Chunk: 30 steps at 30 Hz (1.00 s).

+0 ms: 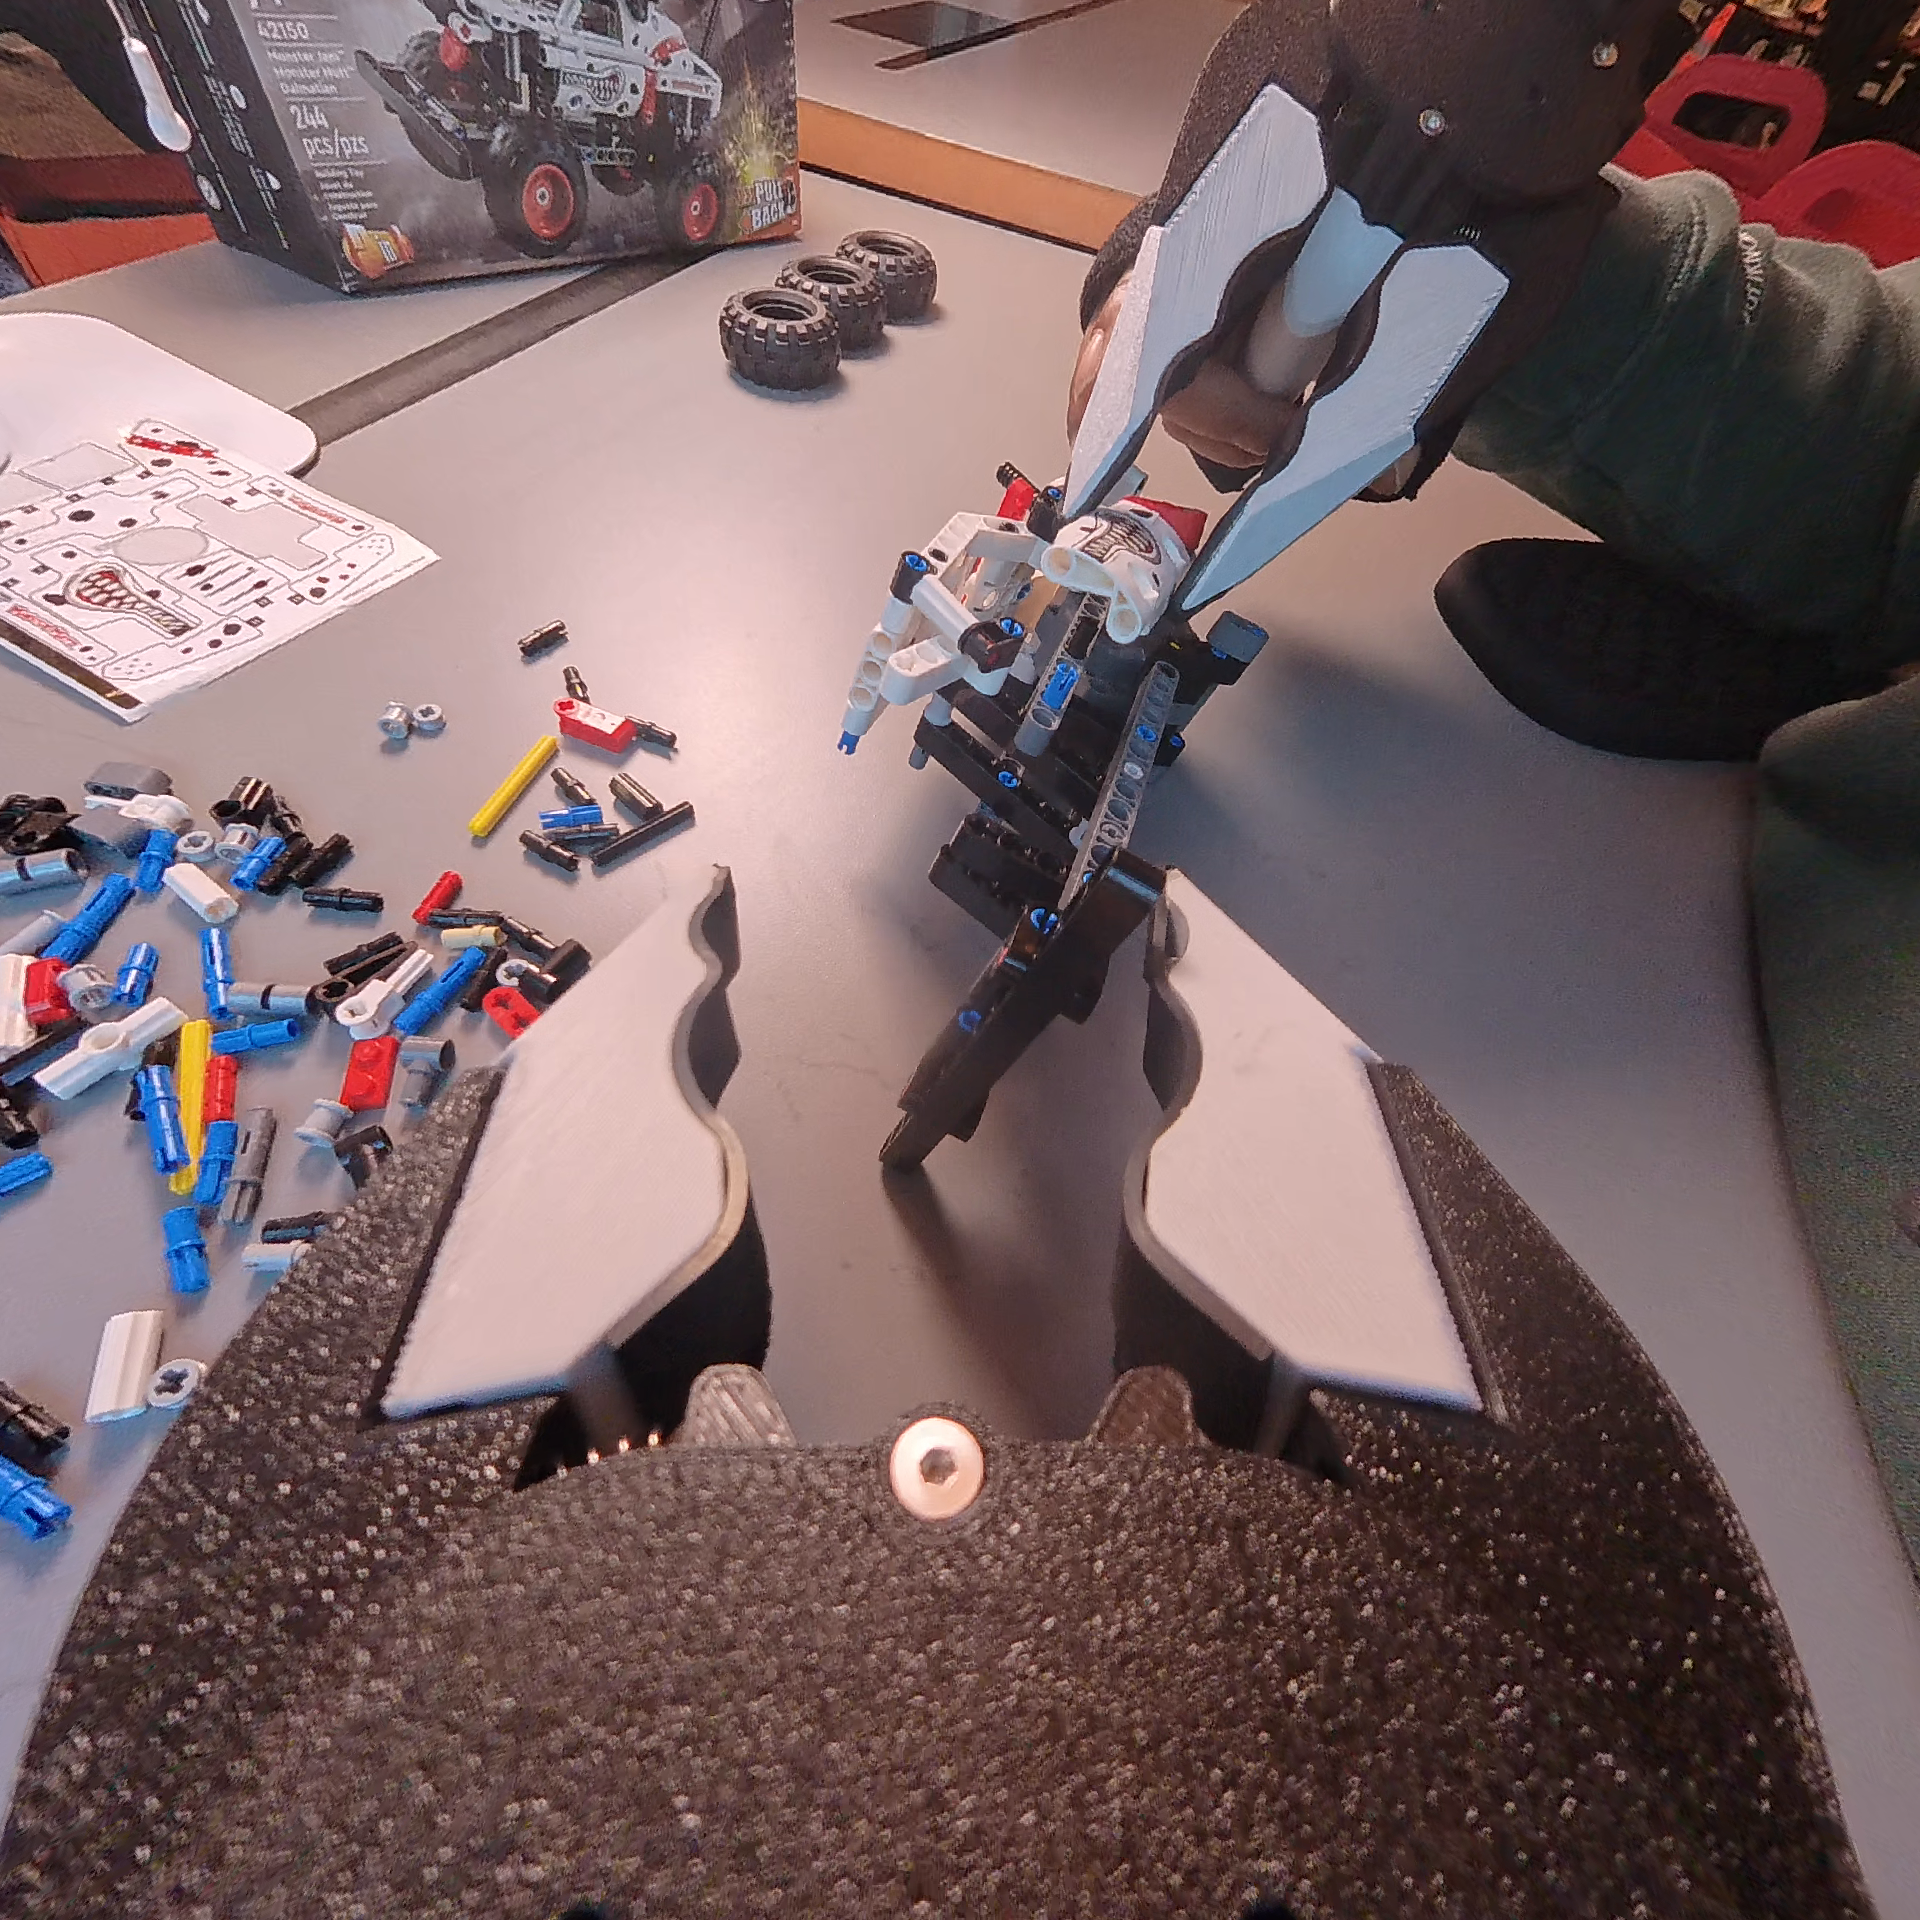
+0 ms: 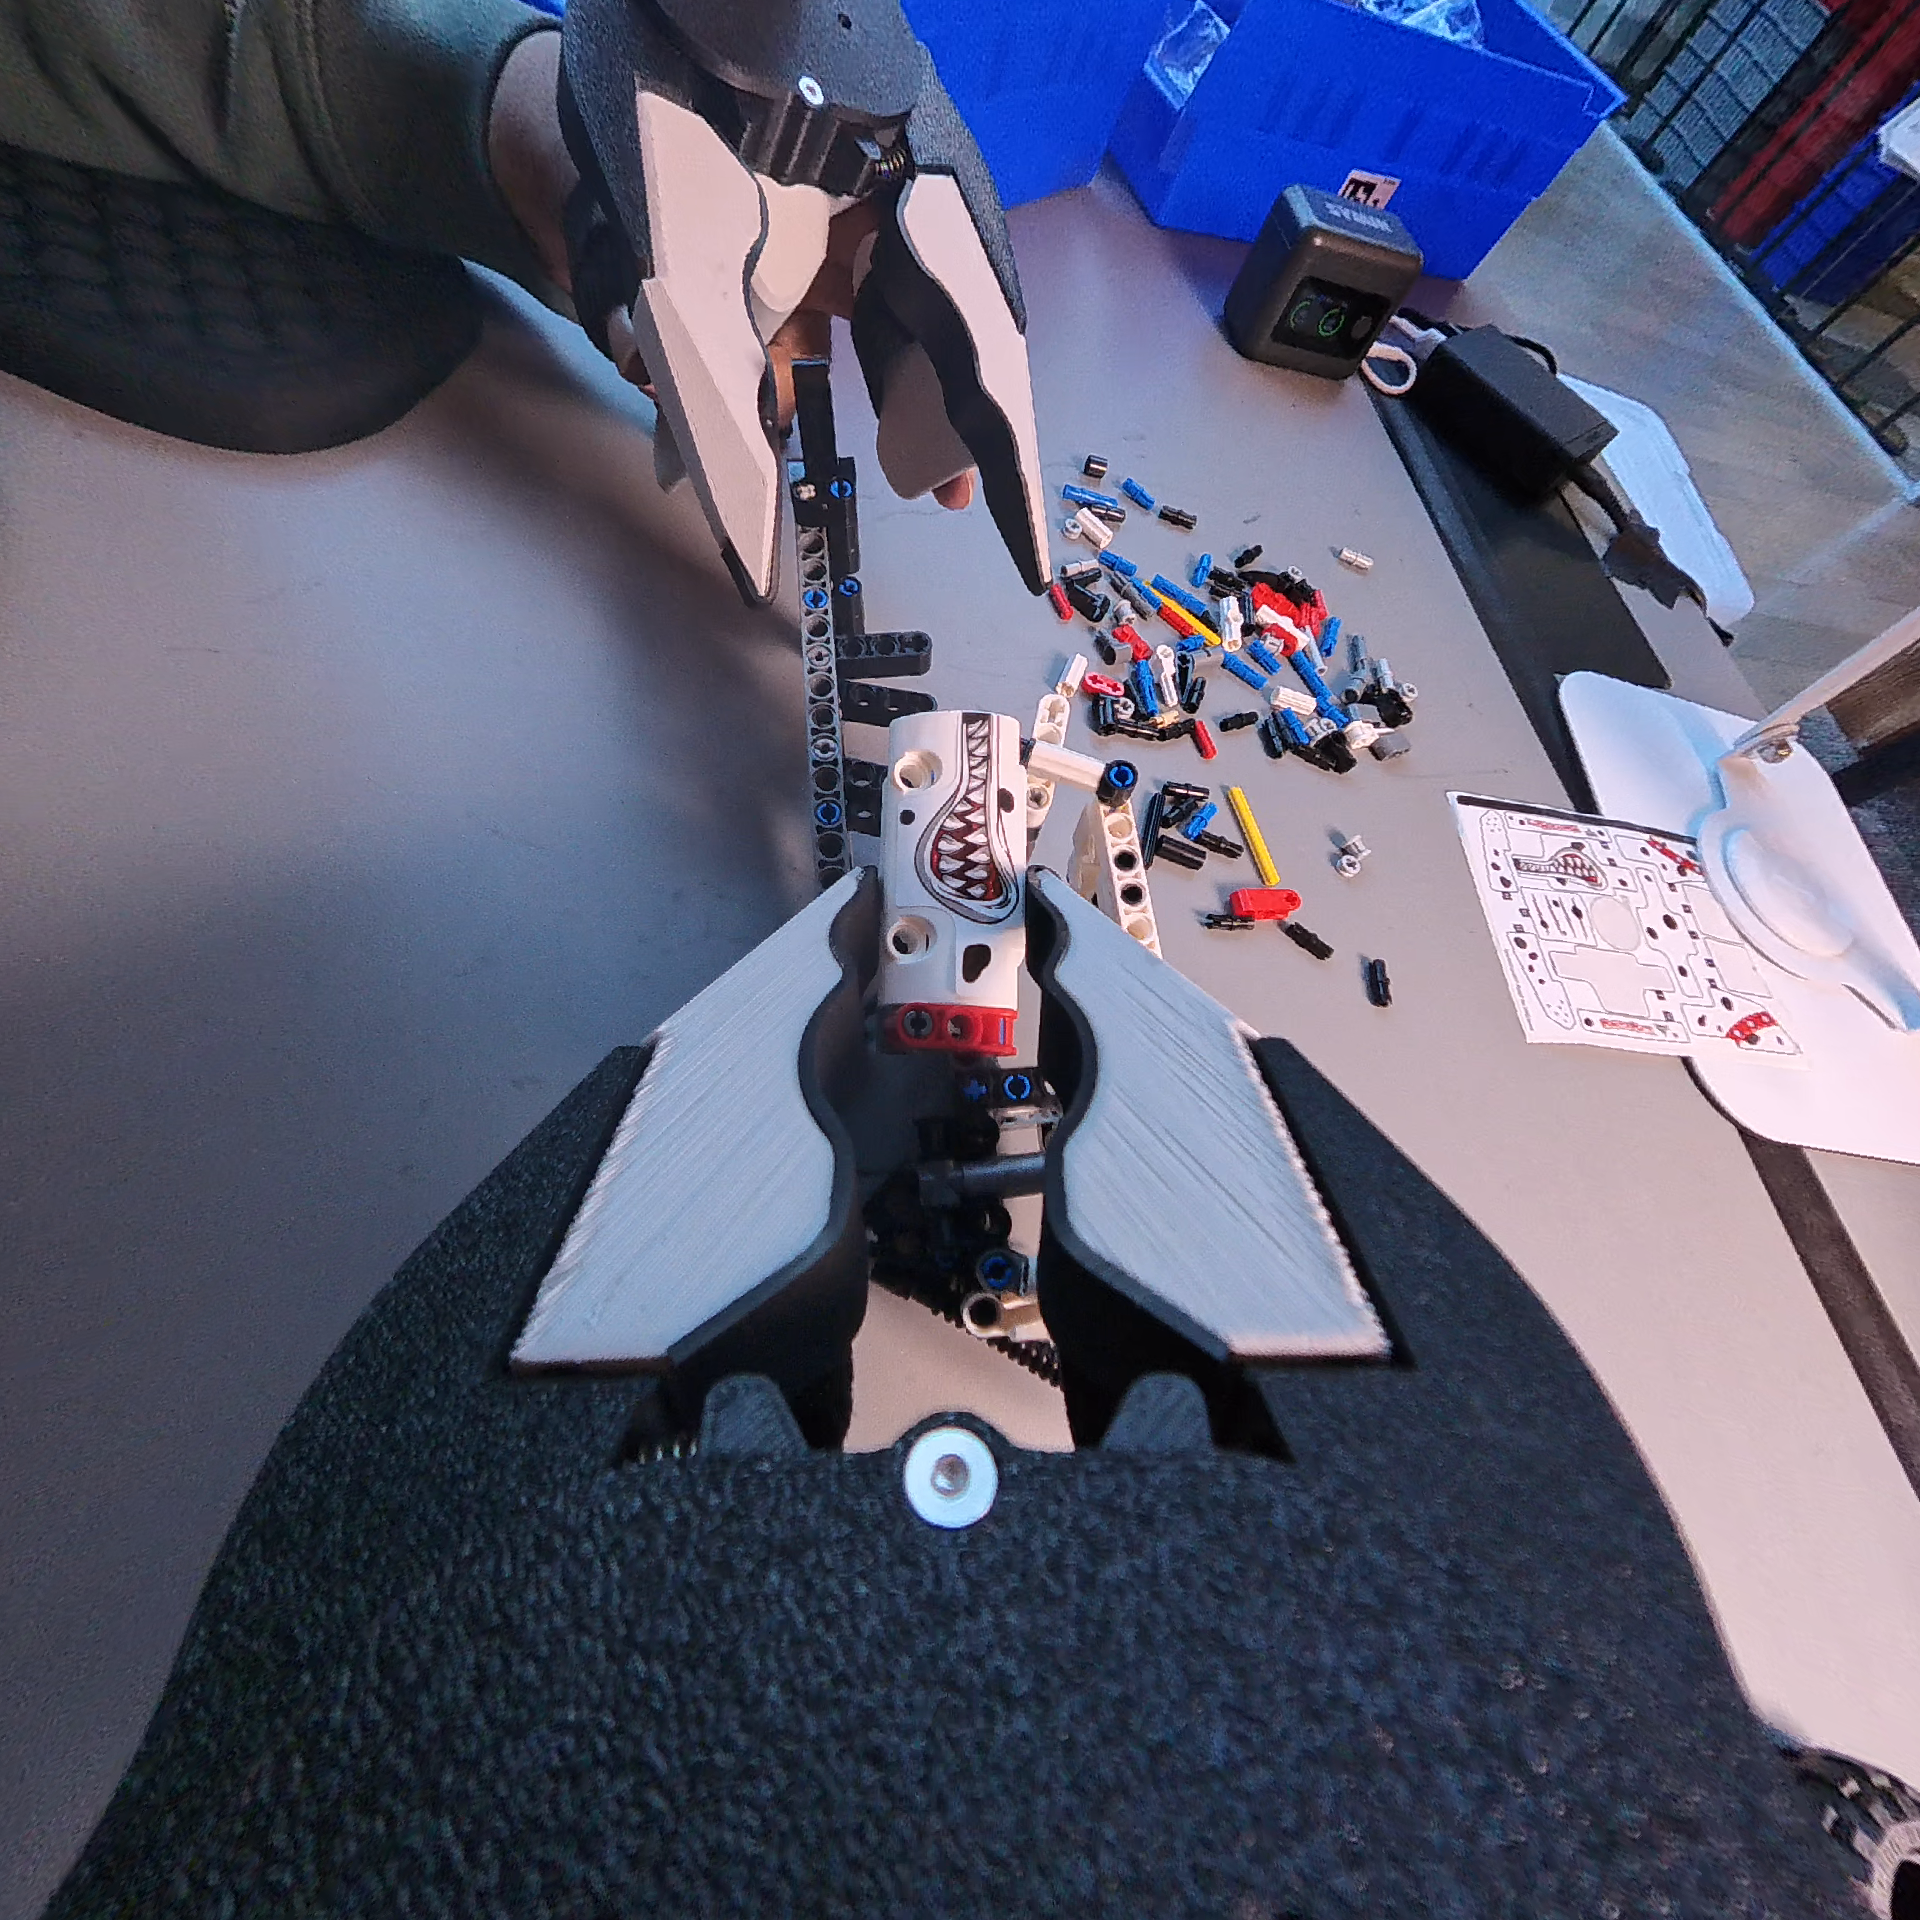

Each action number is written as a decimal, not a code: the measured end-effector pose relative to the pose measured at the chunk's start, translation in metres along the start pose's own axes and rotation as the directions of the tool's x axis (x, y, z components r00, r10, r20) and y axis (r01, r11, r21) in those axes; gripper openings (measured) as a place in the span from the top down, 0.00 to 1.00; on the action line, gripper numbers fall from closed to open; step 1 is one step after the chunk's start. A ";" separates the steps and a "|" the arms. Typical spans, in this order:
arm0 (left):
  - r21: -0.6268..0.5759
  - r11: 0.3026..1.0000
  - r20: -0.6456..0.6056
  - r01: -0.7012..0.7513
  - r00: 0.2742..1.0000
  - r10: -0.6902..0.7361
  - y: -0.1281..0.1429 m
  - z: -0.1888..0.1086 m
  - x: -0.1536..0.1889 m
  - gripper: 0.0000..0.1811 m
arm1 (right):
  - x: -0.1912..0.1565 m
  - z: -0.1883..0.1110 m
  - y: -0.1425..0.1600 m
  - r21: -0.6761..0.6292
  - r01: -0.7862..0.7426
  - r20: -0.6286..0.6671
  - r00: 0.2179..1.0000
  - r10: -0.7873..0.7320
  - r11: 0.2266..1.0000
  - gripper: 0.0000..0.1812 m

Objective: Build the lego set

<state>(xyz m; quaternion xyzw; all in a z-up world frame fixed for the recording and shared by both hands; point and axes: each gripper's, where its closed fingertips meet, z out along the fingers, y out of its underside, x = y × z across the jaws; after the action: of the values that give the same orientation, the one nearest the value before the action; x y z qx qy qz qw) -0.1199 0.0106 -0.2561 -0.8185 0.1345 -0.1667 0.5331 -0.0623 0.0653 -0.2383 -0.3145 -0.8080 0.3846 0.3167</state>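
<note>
A part-built lego model point(image 1: 1039, 769) of black beams and white parts stands tilted, with its low black end on the grey table point(image 1: 623, 520). My right gripper point(image 2: 945, 883) is shut on the model's white panel point(image 2: 935, 831), which bears a toothed-mouth sticker; it also shows in the left wrist view point(image 1: 1130, 556). My left gripper point(image 1: 943, 899) is open, with the model's black end point(image 1: 1081, 935) between its fingers and close to the right one. In the right wrist view the left gripper point(image 2: 899, 587) is spread, with the black frame point(image 2: 821, 665) beside one finger.
A pile of loose small lego parts point(image 1: 208, 987) lies left of the model, also point(image 2: 1226, 655). Three black tyres point(image 1: 826, 301), the set's box point(image 1: 468, 125), a sticker sheet point(image 1: 177, 561) and a white tray point(image 1: 125, 384) lie beyond. Blue bins point(image 2: 1299, 104) and a black device point(image 2: 1320, 275) stand at the far edge. My hands' fingertips stand some 9 cm from each other.
</note>
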 end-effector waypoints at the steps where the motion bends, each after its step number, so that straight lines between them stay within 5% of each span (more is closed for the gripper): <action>1: 0.001 1.000 0.001 -0.001 1.000 0.001 0.000 0.000 0.000 0.57 | 0.000 0.000 0.000 0.001 0.001 0.001 1.000 -0.001 1.000 0.85; 30: 0.035 0.999 -0.032 0.010 0.999 -0.009 -0.007 -0.002 0.007 0.60 | -0.005 0.010 0.002 -0.077 0.068 0.011 0.998 -0.067 0.995 0.85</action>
<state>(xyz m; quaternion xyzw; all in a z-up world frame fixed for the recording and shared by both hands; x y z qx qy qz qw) -0.1144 0.0087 -0.2480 -0.8068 0.1361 -0.1848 0.5444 -0.0660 0.0585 -0.2462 -0.2975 -0.8337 0.3435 0.3138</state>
